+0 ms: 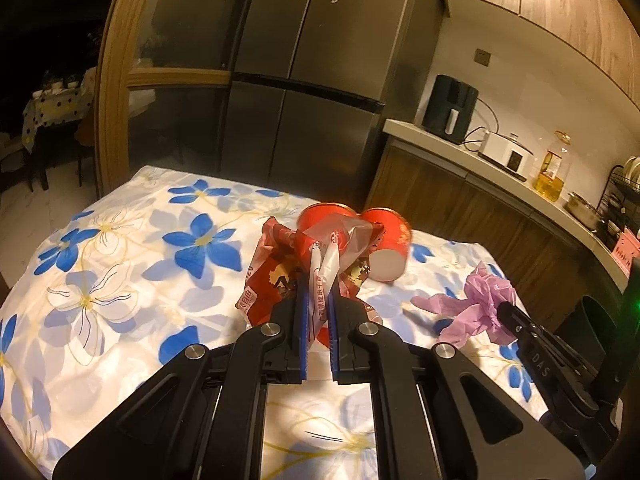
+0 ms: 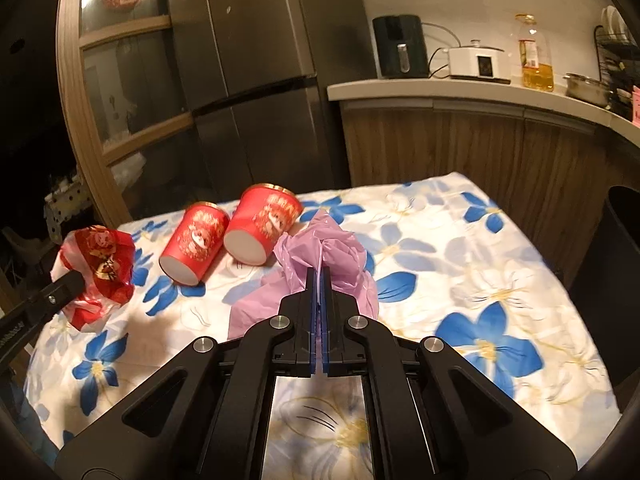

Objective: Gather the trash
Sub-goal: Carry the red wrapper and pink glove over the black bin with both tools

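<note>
With the left gripper (image 1: 319,280) clamped on a crumpled red-and-clear plastic wrapper (image 1: 280,276) and the right gripper (image 2: 319,276) pinching a crumpled pink plastic bag (image 2: 320,256) above the floral-clothed table (image 2: 500,248), both pieces look ready for binning, likely the dark bin (image 2: 622,280).

Two red paper cups (image 2: 192,242) (image 2: 262,226) on their sides; one red snack wrapper (image 2: 100,268); one pink plastic bag (image 2: 320,264); two grippers, L (image 1: 319,292) & R (image 2: 319,280); one oil bottle (image 2: 534,56); one dark bin (image 2: 622,240).
</note>
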Demonstrator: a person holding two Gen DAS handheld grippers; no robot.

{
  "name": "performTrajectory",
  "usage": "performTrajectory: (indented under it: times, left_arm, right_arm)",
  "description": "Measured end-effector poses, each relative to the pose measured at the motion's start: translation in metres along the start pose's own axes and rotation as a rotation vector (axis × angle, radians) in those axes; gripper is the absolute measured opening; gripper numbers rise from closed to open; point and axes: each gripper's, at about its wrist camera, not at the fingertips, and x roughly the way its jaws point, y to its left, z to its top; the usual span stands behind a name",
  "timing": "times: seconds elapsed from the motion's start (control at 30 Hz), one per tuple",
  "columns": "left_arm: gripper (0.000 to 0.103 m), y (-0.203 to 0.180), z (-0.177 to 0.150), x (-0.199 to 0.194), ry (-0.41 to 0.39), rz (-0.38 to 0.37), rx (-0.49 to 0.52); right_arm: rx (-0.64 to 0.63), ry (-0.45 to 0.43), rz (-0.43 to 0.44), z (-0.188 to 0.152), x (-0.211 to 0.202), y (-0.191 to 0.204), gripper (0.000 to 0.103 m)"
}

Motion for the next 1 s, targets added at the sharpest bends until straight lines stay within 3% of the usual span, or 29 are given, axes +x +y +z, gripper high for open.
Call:
performTrajectory:
  times: [0.53, 1.0]
  left_arm:
    - [0.008, -0.07, -0.011, -0.025, -0.016, -0.104, 0.064]
    - [0.008, -0.158, -0.025, -0.034, -0.014, -0.224, 0.164]
  right_arm:
    - [0.032, -0.119, -0.049, 0.009, -0.083, -0.047, 0.001]
    - [0.083, -0.195, -0.147, 0.01, -0.14, -0.108, 0.001]
